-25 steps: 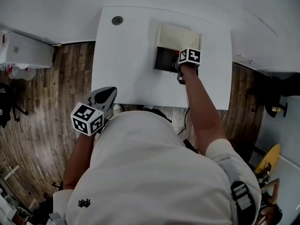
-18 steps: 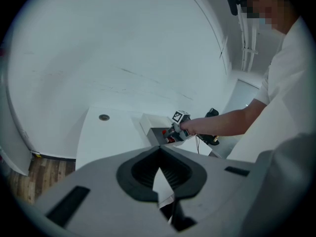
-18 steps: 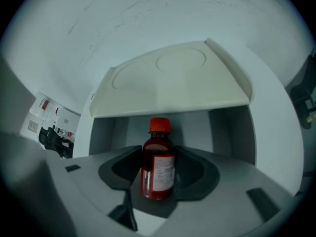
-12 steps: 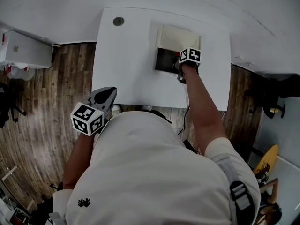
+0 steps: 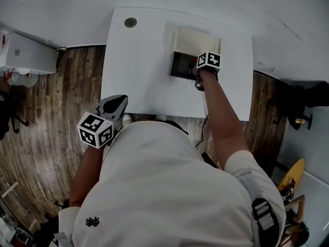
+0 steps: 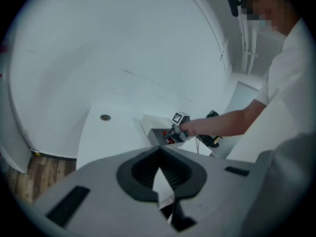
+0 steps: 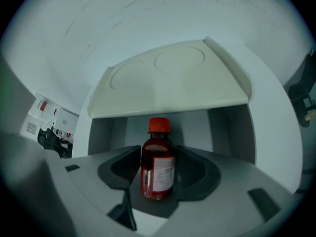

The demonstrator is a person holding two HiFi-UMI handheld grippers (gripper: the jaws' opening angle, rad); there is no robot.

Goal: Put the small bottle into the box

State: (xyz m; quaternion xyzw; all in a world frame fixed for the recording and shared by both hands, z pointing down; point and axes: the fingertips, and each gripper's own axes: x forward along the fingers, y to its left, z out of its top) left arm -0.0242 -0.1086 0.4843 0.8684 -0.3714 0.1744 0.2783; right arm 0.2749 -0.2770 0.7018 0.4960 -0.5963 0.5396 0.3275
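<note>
A small dark-red bottle [image 7: 158, 167] with a red cap stands upright between the jaws of my right gripper [image 7: 158, 174], whose pads still touch its sides while the jaws are opening. It sits inside the open cream box [image 7: 173, 78], under the raised lid. In the head view the right gripper [image 5: 194, 68] reaches into the box [image 5: 194, 39] on the white table [image 5: 144, 60], and only a red speck of the bottle [image 5: 194, 64] shows. My left gripper [image 5: 118, 104] hangs off the table's near edge, empty, tips together [image 6: 159, 177].
A round grommet [image 5: 130, 22] sits at the table's far left corner. A white cabinet [image 5: 28, 55] stands on the wooden floor to the left. A cable [image 5: 203, 133] hangs below the table's near edge, and dark gear [image 5: 300, 112] lies to the right.
</note>
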